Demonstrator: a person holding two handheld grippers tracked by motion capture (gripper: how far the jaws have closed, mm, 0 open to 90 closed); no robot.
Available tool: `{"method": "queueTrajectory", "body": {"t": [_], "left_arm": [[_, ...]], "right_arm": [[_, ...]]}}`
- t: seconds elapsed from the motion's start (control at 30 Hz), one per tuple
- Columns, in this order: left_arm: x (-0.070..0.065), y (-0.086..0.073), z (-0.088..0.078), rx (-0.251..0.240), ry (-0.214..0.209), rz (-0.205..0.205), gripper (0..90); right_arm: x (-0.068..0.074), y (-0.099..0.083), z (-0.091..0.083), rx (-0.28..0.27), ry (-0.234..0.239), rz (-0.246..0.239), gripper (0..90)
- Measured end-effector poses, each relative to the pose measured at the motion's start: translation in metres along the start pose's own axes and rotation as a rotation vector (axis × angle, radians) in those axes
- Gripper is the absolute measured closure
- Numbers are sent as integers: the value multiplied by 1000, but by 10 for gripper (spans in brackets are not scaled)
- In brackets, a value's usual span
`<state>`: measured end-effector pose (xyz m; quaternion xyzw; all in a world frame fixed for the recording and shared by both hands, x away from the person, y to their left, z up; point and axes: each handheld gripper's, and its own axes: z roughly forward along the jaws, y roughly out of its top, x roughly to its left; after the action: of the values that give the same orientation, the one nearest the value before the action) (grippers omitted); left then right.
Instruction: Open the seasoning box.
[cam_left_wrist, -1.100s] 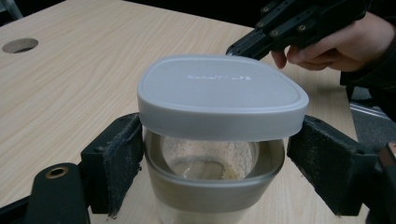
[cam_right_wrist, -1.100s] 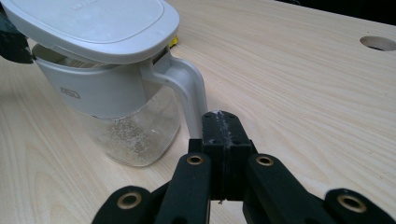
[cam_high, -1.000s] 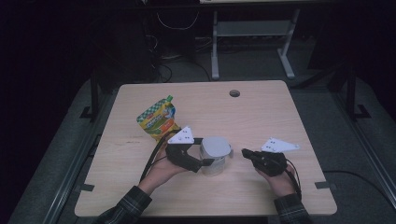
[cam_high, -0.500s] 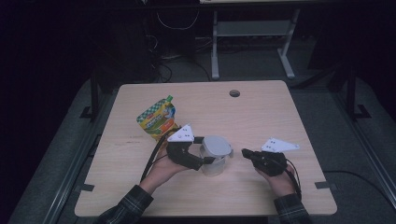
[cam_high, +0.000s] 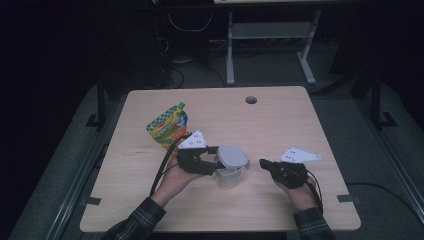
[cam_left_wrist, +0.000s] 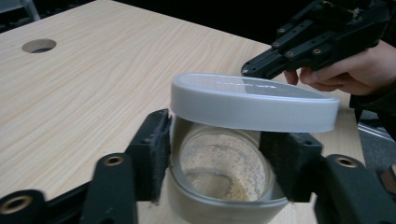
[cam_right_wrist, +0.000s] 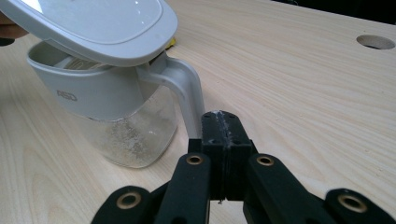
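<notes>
A clear jar (cam_high: 226, 178) with a white collar, a handle (cam_right_wrist: 187, 88) and a hinged white lid (cam_high: 233, 156) stands on the table's near middle. The lid (cam_left_wrist: 252, 100) is tipped up, and a little powder clings to the glass (cam_left_wrist: 219, 163) inside. My left gripper (cam_high: 216, 161) is shut on the jar body, one jaw on each side. My right gripper (cam_high: 262, 163) is shut with nothing in it. Its tips (cam_right_wrist: 221, 123) sit just short of the handle, to the jar's right. From the left gripper view, the right gripper (cam_left_wrist: 254, 69) hangs behind the lid.
A colourful spouted pouch (cam_high: 169, 125) lies flat on the wooden table (cam_high: 280, 120) behind my left gripper. A round cable hole (cam_high: 251, 100) is at the far edge. Bare wood spreads to the right and at the back.
</notes>
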<state>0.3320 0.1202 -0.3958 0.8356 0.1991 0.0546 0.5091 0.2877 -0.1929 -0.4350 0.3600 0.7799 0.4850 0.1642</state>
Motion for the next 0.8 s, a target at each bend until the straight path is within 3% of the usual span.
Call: {"method": "queueTrajectory", "body": {"t": [0.27,0.53,0.8], "left_arm": [[4,0,-3,4,38,-22,647],[10,-1,-7,10,75,-37,900],[10,3,-9,-4,29,-52,900]], "right_arm": [[0,0,0,-1,-3,-4,896],[0,0,-1,-1,-3,-4,896],[1,1,0,0,-2,-2,896]]}}
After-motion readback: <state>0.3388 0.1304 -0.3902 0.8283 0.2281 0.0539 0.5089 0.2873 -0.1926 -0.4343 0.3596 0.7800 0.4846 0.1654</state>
